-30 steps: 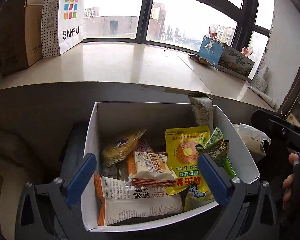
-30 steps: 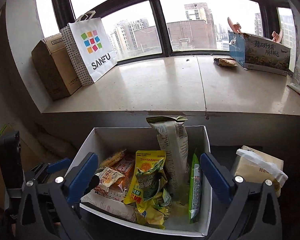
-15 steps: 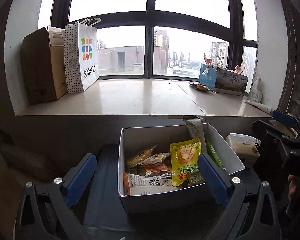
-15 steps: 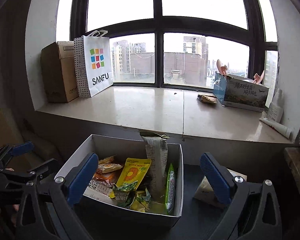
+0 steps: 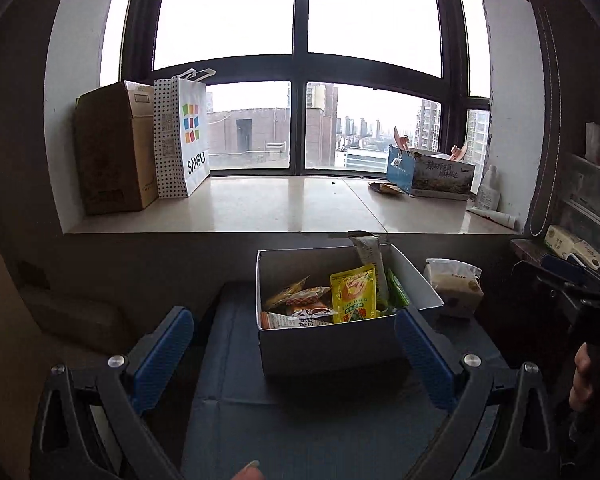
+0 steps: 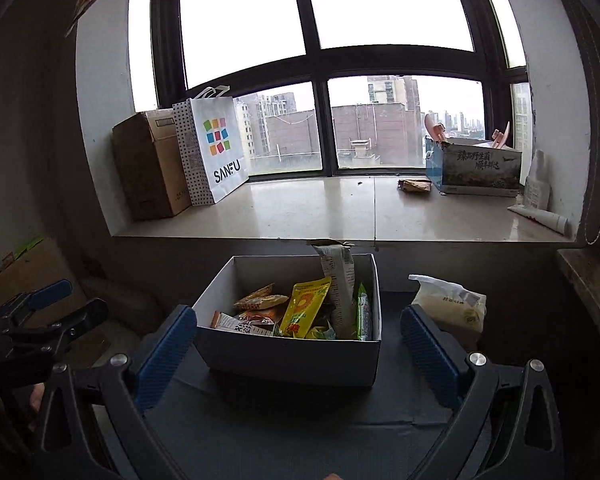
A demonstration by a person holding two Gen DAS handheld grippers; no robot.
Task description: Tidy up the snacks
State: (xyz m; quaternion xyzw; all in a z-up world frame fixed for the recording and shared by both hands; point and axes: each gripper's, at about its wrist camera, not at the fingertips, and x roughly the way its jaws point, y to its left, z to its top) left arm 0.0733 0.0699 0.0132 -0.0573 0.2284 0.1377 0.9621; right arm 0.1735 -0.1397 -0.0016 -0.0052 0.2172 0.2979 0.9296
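A white cardboard box (image 5: 332,346) (image 6: 292,356) stands on a dark table, full of snack packets. A yellow packet (image 5: 353,293) (image 6: 305,305) leans in the middle and a tall pale packet (image 5: 367,249) (image 6: 338,276) stands at the back right. Orange packets (image 5: 296,298) (image 6: 260,300) lie at the left. My left gripper (image 5: 294,364) is open and empty, held back from the box. My right gripper (image 6: 298,360) is open and empty, also back from the box. Each gripper shows at the edge of the other's view (image 5: 576,284) (image 6: 40,320).
A bagged pale pack (image 5: 454,286) (image 6: 448,304) sits right of the box. The windowsill (image 5: 284,208) behind holds a brown carton (image 5: 112,152), a SANFU bag (image 5: 186,136), a blue printed box (image 5: 430,172) and a tube (image 6: 540,214). Shelves (image 5: 592,200) stand at right.
Both grippers have pulled back and up from over the box, so the box now looks smaller and farther. Both stay open and empty.
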